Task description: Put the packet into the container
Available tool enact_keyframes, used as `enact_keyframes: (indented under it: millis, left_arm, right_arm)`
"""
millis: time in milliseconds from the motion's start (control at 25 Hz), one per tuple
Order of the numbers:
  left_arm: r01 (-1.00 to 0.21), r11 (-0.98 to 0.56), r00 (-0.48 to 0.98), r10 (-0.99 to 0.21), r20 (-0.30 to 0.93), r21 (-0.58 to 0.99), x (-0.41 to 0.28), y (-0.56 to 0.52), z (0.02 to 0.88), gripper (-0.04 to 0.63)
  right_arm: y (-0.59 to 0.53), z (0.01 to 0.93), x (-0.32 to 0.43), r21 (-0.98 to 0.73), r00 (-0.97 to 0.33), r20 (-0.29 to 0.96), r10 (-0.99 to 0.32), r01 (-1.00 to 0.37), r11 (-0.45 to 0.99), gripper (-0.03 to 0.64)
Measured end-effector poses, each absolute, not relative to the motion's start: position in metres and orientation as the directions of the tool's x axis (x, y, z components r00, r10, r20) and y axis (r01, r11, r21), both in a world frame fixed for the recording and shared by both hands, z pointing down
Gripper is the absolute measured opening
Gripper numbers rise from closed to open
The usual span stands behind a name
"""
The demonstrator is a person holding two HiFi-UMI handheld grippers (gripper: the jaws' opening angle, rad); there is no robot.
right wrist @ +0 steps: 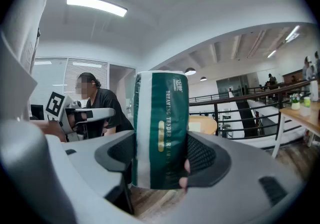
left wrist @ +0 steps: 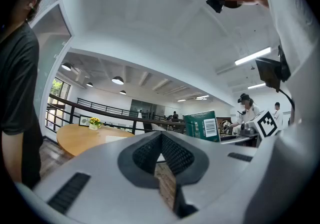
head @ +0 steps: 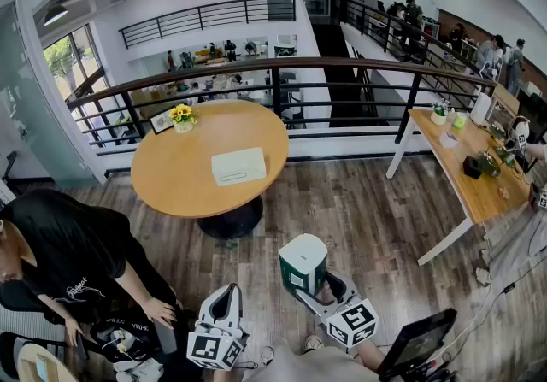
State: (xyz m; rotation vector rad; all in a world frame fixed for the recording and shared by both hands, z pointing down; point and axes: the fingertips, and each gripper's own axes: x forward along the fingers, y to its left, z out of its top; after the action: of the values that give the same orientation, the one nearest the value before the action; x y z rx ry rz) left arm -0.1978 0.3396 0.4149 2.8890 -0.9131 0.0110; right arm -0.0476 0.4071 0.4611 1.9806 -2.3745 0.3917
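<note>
Gripping a green-and-white packet (right wrist: 161,128) upright in the wide-spread right tool (right wrist: 159,155), above the wooden floor (head: 359,201), with the left tool (left wrist: 161,150) pinched shut on nothing just beside it. Farther off, facing a white container (head: 238,166) resting on the round bench (head: 171,171), well apart from the packet.

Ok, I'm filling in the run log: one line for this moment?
right gripper: shut on green-and-white packet | left gripper: shut, empty | white container: on round table, packet not yet in
</note>
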Motion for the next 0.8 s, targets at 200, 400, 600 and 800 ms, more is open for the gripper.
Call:
enact_keyframes:
  millis: [200, 400, 600, 800]
  left_arm:
    - [-0.578, -0.811, 0.816, -0.578, 0.019, 0.089, -0.19, 0.323, 0.403, 0.005]
    - [-0.585, -0.806, 0.81, -0.586, 0.023, 0.089, -0.19, 0.324, 0.4, 0.005]
    - [-0.588, -0.804, 0.808, -0.588, 0.032, 0.088, -0.191, 0.328, 0.401, 0.005]
    - [-0.592, -0.801, 0.805, -0.592, 0.035, 0.087, -0.192, 0.331, 0.4, 0.005]
  right_arm:
    - [0.394, 0.452, -0.034, -0.155, -0.187, 0.16, -0.969, -0.974, 0.163, 0.311]
    - [0.392, 0.452, -0.033, -0.162, -0.189, 0.161, -0.969, -0.973, 0.163, 0.311]
    - [0.395, 0.452, -0.039, -0.169, -0.206, 0.164, -0.965, -0.969, 0.178, 0.311]
    - [0.398, 0.45, -0.036, -0.168, -0.2, 0.163, -0.966, -0.97, 0.173, 0.311]
